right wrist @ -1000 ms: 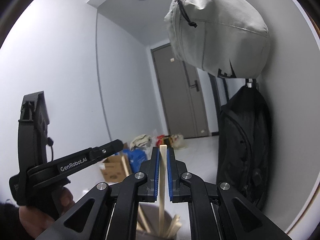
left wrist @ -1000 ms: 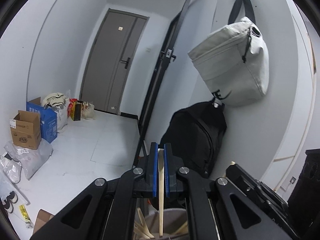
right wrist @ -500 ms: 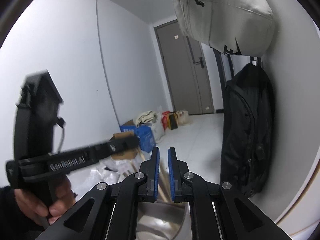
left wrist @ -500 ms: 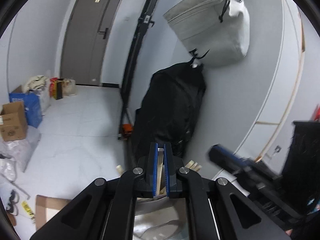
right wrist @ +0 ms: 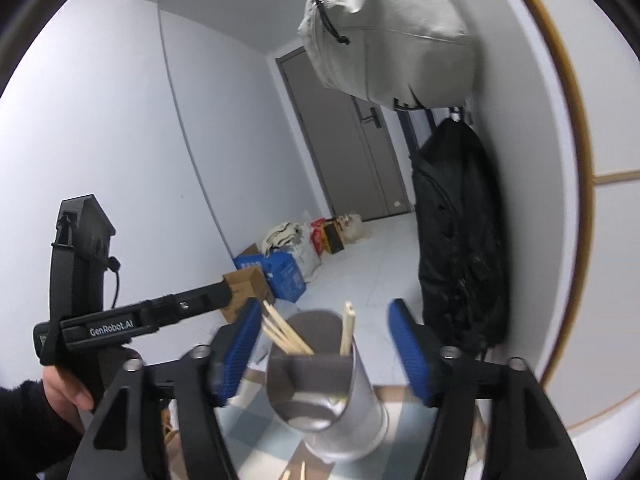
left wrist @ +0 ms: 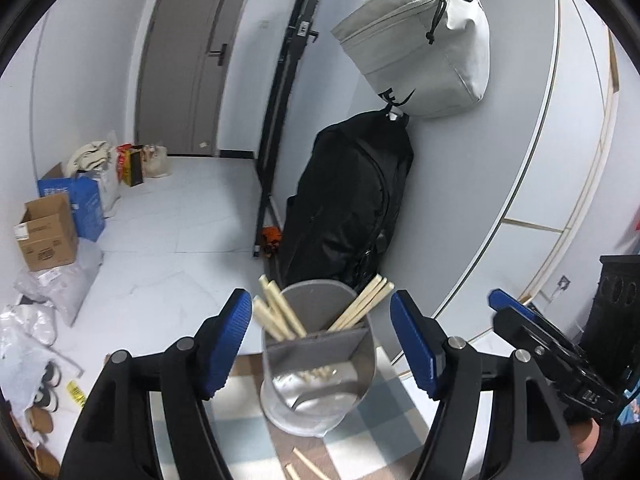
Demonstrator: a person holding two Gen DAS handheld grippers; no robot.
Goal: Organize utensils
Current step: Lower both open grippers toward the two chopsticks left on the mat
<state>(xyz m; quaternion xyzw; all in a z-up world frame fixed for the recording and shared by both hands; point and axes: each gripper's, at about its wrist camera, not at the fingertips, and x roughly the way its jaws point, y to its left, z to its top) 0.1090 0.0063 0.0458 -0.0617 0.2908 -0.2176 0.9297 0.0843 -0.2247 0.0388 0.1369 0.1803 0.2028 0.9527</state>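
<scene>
The black backpack (left wrist: 352,208) and the pale grey bag (left wrist: 424,40) above it hang on the wall behind the grey utensil holder (left wrist: 318,364), as they did a second ago, though both cameras now tip lower, so the holder fills the lower middle of each view instead of only peeking in at the bottom edge. The holder stands upright on a checked cloth (left wrist: 384,412) (two loose sticks lie on the cloth just in front of it).

The left gripper (left wrist: 320,338) no longer clamps a chopstick: its jaws are opening, the blue pads standing wide on either side of the holder, touching nothing. The right gripper (right wrist: 320,346) has let go too, its jaws opening, the holder between them but clear of the pads.

The wooden chopsticks (left wrist: 280,312) now stand in the holder's rear compartments, one bunch leaning left, another (left wrist: 366,300) leaning right; from the right wrist a single stick (right wrist: 346,330) stands nearly upright there.
</scene>
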